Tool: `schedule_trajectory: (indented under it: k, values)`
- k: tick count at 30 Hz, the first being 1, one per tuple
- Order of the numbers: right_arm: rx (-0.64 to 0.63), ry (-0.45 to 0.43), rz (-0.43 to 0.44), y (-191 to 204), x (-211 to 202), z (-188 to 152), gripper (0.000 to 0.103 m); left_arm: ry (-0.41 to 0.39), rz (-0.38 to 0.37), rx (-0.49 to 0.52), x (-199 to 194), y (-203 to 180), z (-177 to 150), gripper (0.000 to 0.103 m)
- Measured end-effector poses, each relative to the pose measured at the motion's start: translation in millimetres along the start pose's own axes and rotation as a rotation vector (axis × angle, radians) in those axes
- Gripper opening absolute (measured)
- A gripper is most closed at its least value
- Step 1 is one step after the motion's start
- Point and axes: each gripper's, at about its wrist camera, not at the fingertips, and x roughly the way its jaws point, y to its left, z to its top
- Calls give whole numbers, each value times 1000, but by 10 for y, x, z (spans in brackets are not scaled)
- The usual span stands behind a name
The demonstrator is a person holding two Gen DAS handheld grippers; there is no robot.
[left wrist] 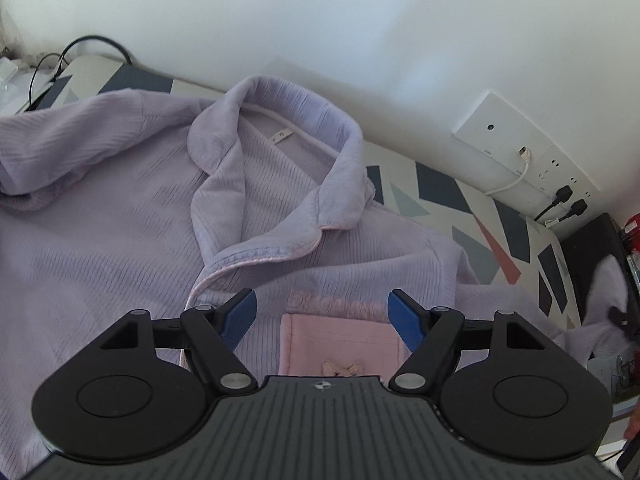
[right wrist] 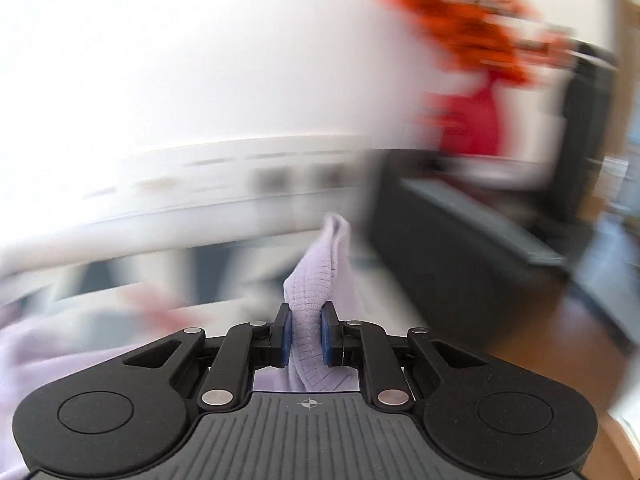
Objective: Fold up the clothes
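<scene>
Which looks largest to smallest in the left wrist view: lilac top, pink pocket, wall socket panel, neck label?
1. lilac top
2. pink pocket, partly hidden by the gripper, and wall socket panel: look alike, and the panel is farther, so unranked
3. neck label

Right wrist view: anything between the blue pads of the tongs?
Yes. In the right wrist view the right tongs are shut on a bunched fold of the lilac pyjama top; the cloth fills the gap between the pads.
</scene>
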Motion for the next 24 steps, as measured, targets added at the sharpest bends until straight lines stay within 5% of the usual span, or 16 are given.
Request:
schedule_trajectory:
  k: [6,10,12,15,20,24]
  values:
    - [-138,125,294,1243,78,-276,13,27,-24,-12,62,70,15,74]
    - [-182,257,404,1634,155,-437,38,38,-33,4,108,82,31,74]
    - [-173,254,427,1582,54,-411,40,38,-36,9,133,109,37,74]
    - [-77,127,347,1203,-108,-288,62,51,-32,4,216,136,62,74]
    - [211,137,80,306,285,-104,62,60,-28,19,366,81,125,74]
    - [347,235,64,-32,746,-202,61,66,-18,39,455,-9,135,74]
